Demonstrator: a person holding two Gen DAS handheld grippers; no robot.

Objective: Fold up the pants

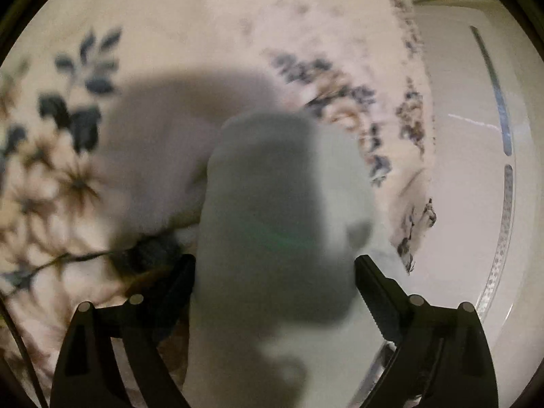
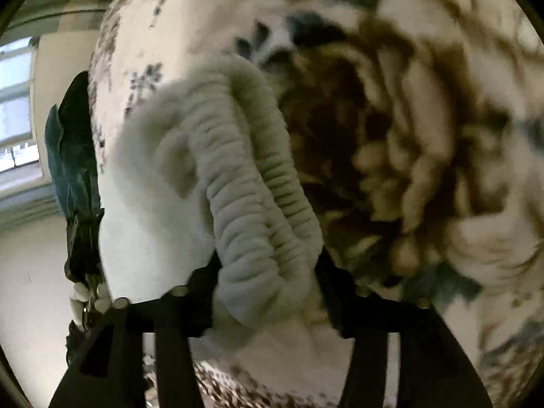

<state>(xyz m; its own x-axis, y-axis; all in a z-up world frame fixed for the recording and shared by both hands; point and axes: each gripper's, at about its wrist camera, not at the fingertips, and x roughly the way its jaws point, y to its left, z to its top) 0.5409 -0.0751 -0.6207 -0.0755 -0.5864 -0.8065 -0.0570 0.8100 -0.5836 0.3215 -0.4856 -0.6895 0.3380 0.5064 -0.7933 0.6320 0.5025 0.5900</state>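
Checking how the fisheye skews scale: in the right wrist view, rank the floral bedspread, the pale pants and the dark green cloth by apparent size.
1. floral bedspread, fills most of the view.
2. pants, enlarged by sitting right at the right tongs.
3. dark green cloth.
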